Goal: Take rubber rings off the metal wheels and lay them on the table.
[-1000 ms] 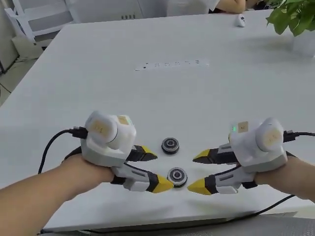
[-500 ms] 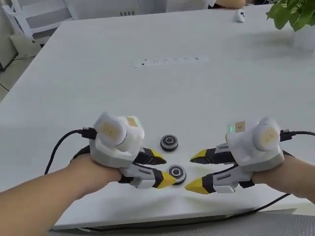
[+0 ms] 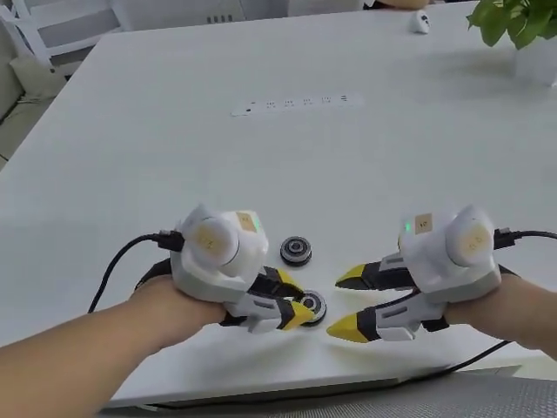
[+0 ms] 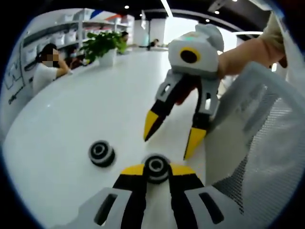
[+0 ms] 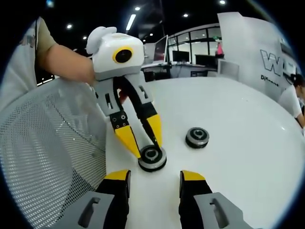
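Head view: on a white table (image 3: 174,131), the left gripper (image 3: 298,302) pinches the nearer wheel (image 3: 313,306) between narrowed jaws. The right gripper (image 3: 339,304) hovers just beside it, jaws wide and empty. A second wheel (image 3: 296,251) lies just past the left gripper's tips.

Left gripper view: both yellow tips touch the nearer wheel (image 4: 157,164) (its black rubber ring (image 4: 157,175) is still on).

Right gripper view: the nearer wheel (image 5: 152,157) sits just ahead of the spread jaws.

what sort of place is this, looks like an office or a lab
Probably an open-plan office or lab: a long white table with a built-in socket strip, a potted plant at its far corner, and monitors under ceiling spotlights.
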`<state>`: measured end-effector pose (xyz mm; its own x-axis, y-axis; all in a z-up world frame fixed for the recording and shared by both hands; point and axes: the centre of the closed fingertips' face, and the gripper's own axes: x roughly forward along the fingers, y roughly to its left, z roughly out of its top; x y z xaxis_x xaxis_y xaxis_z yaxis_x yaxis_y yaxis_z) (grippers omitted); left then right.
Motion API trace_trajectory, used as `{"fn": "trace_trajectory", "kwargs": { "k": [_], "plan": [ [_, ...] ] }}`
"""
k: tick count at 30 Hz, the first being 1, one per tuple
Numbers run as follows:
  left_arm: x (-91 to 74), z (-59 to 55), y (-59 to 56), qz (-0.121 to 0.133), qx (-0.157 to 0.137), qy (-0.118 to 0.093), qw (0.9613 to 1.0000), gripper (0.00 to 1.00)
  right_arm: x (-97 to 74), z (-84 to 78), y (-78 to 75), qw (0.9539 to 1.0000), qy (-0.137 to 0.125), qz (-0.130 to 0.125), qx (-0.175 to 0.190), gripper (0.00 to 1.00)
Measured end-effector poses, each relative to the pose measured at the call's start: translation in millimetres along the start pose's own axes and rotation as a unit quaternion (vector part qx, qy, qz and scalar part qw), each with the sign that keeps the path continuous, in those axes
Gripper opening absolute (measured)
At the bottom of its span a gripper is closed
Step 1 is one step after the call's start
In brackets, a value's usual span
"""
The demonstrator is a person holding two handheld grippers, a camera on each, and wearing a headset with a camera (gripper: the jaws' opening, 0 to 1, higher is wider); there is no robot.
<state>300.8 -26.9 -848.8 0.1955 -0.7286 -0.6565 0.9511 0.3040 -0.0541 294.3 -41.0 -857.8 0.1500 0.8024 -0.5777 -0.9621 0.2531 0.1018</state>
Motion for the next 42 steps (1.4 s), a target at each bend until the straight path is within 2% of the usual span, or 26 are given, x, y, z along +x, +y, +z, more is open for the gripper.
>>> {"fn": "trace_trajectory", "kwargs": {
  "k": [8, 11, 20, 27, 32, 42],
  "plan": [
    [2.6, 0.6, -1.4, 0.009, 0.027, 0.002, 0.9996, 0.16, 3.6, 0.2, -0.2, 1.0000, -0.001, 0.002, 0.003, 0.38],
    [2.1, -0.2, 1.8, 0.018, 0.022, 0.004, 0.9996, 0.14, 5.9, 2.0, -0.3, 1.0000, -0.005, 0.003, 0.005, 0.37],
    [1.2, -0.3, 0.5, 0.022, 0.026, -0.001, 0.9994, 0.13, 11.8, 4.4, 1.9, 0.9999, -0.007, 0.009, 0.003, 0.33],
    [1.3, -0.2, 1.1, 0.026, 0.025, -0.001, 0.9994, 0.13, 15.1, 8.8, 0.9, 0.9996, -0.021, 0.007, 0.017, 0.27],
    [1.8, -0.1, 1.4, 0.027, 0.025, -0.002, 0.9993, 0.13, 19.0, 4.4, 2.6, 0.9997, -0.012, 0.010, 0.017, 0.24],
    [2.1, 0.0, 1.6, 0.029, 0.023, -0.004, 0.9993, 0.13, 17.7, 2.8, 3.5, 0.9993, -0.018, 0.010, 0.031, 0.21]
  ]
}}
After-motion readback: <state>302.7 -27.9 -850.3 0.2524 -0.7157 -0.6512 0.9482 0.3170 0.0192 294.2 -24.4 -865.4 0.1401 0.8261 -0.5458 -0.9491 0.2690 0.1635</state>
